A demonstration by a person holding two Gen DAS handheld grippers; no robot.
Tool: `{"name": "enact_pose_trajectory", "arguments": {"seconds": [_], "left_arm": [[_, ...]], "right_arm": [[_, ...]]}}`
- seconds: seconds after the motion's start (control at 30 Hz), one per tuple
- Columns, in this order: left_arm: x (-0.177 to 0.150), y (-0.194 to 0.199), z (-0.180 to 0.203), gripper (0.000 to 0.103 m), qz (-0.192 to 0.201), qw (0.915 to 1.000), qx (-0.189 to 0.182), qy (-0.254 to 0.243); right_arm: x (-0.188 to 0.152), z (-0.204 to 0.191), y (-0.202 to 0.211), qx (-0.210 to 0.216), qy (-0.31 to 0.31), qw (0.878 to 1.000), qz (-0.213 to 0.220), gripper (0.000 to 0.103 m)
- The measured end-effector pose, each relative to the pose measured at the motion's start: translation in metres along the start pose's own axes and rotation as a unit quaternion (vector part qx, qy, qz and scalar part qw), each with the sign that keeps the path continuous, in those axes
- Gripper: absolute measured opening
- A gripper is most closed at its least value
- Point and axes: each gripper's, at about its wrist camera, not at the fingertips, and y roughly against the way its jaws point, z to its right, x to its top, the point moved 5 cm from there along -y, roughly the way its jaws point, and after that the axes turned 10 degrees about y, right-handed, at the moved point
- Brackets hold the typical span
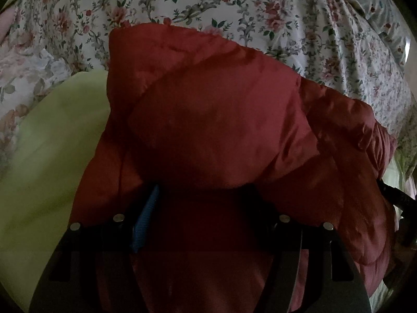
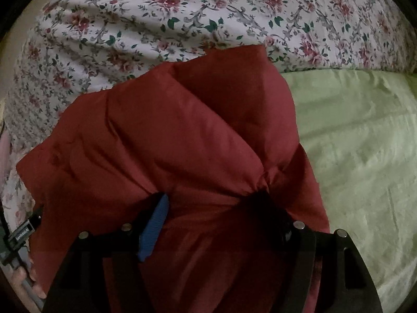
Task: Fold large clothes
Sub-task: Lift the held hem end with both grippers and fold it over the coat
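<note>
A red puffy jacket [image 1: 221, 120] fills the middle of both views; it also shows in the right wrist view [image 2: 182, 140]. It hangs bunched from both grippers above the bed. My left gripper [image 1: 206, 203] is shut on a thick fold of the jacket, its blue pad [image 1: 146, 221] pressed against the cloth. My right gripper [image 2: 211, 208] is shut on another bunched fold, with its blue pad [image 2: 153, 229] showing and the other finger buried in fabric. The jacket's lower part is hidden behind its own folds.
A floral bedsheet [image 1: 234, 5] covers the bed behind the jacket; it also shows in the right wrist view [image 2: 156, 20]. A light green cloth [image 1: 52, 156] lies on the bed beside it, seen at right in the right wrist view [image 2: 359, 143]. The other gripper's handle [image 2: 23, 232] shows at left.
</note>
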Motion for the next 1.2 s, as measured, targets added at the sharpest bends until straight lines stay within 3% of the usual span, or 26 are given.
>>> {"name": "enact_pose_trajectory", "arguments": {"seconds": [0.27, 0.53, 0.87, 0.97, 1.1, 1.2], "left_arm": [[0.0, 0.03, -0.008, 0.066, -0.002, 0.9989, -0.038, 0.026], [-0.007, 0.064, -0.028, 0.066, 0.009, 0.9967, -0.07, 0.039], [-0.016, 0.076, -0.038, 0.067, 0.017, 0.9963, -0.076, 0.036], [-0.016, 0.081, -0.043, 0.07, 0.022, 0.9962, -0.075, 0.039], [-0.013, 0.087, -0.056, 0.082, 0.034, 0.996, -0.067, 0.049], [-0.011, 0.088, -0.071, 0.083, 0.035, 0.9952, -0.066, 0.063]], "right_arm": [[0.004, -0.008, -0.008, 0.004, 0.002, 1.0, 0.009, 0.071], [-0.005, 0.006, 0.022, 0.031, -0.023, 0.999, 0.029, 0.073], [-0.019, 0.012, 0.061, 0.048, -0.012, 0.998, 0.037, 0.073], [-0.025, 0.018, 0.069, 0.043, -0.006, 0.998, 0.039, 0.074], [-0.031, 0.027, 0.074, 0.042, -0.013, 0.998, 0.037, 0.08], [-0.04, 0.044, 0.078, 0.039, -0.03, 0.998, 0.032, 0.082]]}}
